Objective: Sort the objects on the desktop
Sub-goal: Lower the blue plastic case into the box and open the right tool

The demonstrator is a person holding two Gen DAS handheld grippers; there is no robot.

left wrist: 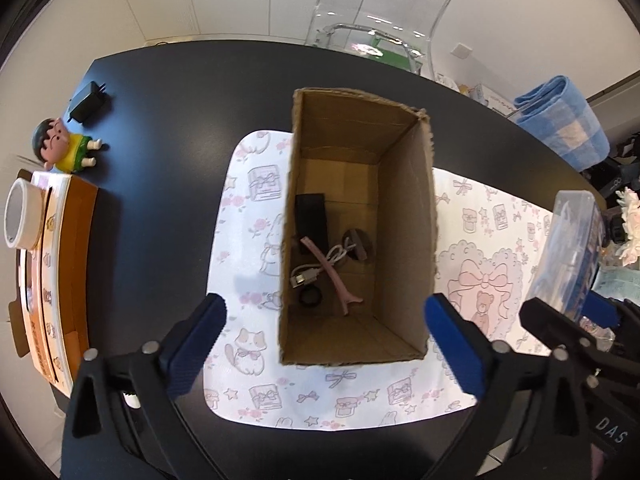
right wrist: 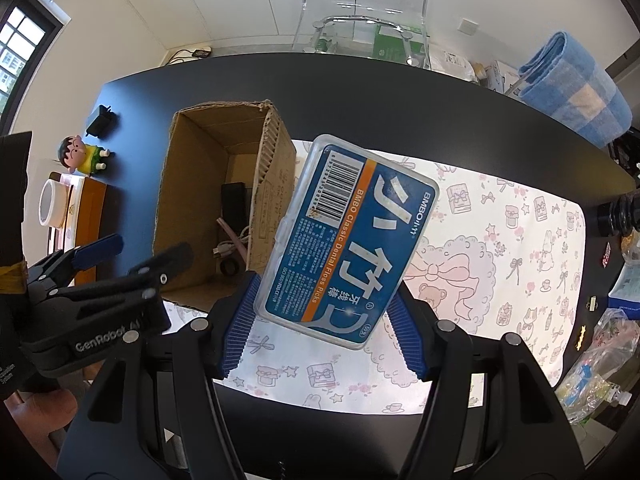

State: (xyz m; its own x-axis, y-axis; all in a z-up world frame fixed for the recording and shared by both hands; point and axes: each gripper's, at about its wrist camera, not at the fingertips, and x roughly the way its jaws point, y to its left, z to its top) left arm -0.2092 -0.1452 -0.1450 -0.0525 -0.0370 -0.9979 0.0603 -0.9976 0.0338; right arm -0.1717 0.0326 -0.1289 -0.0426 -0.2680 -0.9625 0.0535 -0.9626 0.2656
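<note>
- Black counter [left wrist: 160, 128] under us, with a white mat [left wrist: 248, 216] printed in pink cartoons spread across it.
- Our left gripper [left wrist: 326, 346] points straight down, its jaws spread wide with nothing between them; the blue pads [left wrist: 198, 344] stand either side of the near end of the cardboard box [left wrist: 404, 216] without touching it.
- Our right gripper [right wrist: 324, 330] has its jaws closed on a flat plastic box of dental floss picks [right wrist: 352, 240], gripped at its lower end and held tilted above the mat, just right of the cardboard box.
- That cardboard box stands open-topped on the mat. On its floor we see a black rectangular thing [left wrist: 312, 216], a white USB cable [left wrist: 320, 268], a pink hair clip [left wrist: 332, 280], a small black ring [left wrist: 310, 298] and a dark round item [left wrist: 358, 246] that we cannot identify.
- Further left on the bare counter lie a cartoon boy figurine [left wrist: 64, 146] in a yellow shirt and a black power adapter [left wrist: 88, 102].
- At the left edge a roll of white tape [left wrist: 22, 214] sits on an orange-and-white box [left wrist: 60, 272].
- Beyond the far edge we see a clear plastic chair [left wrist: 380, 12] and a folded blue checked blanket [left wrist: 568, 120].
- In the right wrist view, crumpled plastic packets [right wrist: 600, 360] lie at the counter's right end.
</note>
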